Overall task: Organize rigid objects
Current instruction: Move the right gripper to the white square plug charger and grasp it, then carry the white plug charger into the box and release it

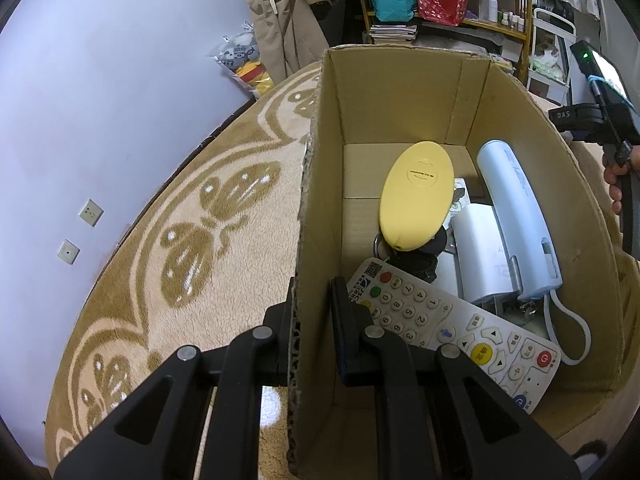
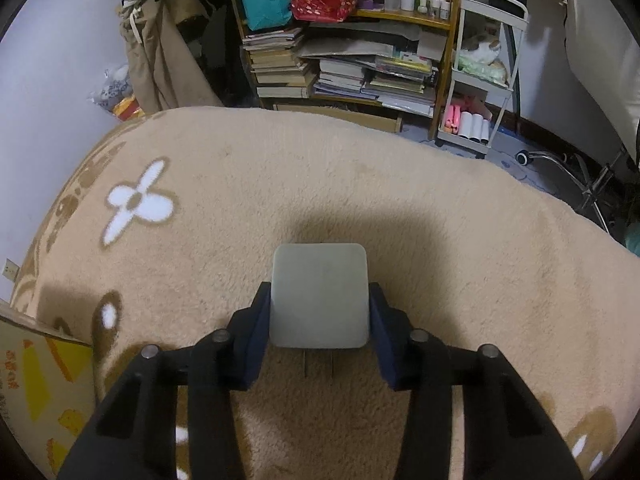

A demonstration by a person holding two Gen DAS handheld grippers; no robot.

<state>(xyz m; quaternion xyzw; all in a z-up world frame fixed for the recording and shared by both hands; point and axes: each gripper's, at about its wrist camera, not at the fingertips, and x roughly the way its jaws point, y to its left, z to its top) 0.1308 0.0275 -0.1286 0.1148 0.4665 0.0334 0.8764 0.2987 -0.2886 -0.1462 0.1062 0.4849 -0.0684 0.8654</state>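
Observation:
In the left wrist view, my left gripper (image 1: 310, 320) is shut on the near-left wall of an open cardboard box (image 1: 316, 184), one finger outside and one inside. The box holds a yellow oval case (image 1: 418, 196), a white remote control (image 1: 452, 328), a pale blue handset with a cord (image 1: 516, 216) and a white block (image 1: 480, 248). In the right wrist view, my right gripper (image 2: 319, 320) is shut on a white square plug adapter (image 2: 319, 294), its two prongs pointing back toward me, held just above the blanket.
A beige fleece blanket (image 2: 400, 200) with brown and white flower patterns covers the surface. The box's corner (image 2: 36, 380) shows at the lower left of the right wrist view. Bookshelves (image 2: 340, 68), a white cart (image 2: 480, 80) and hanging clothes stand beyond. The right gripper's handle (image 1: 600, 120) shows past the box.

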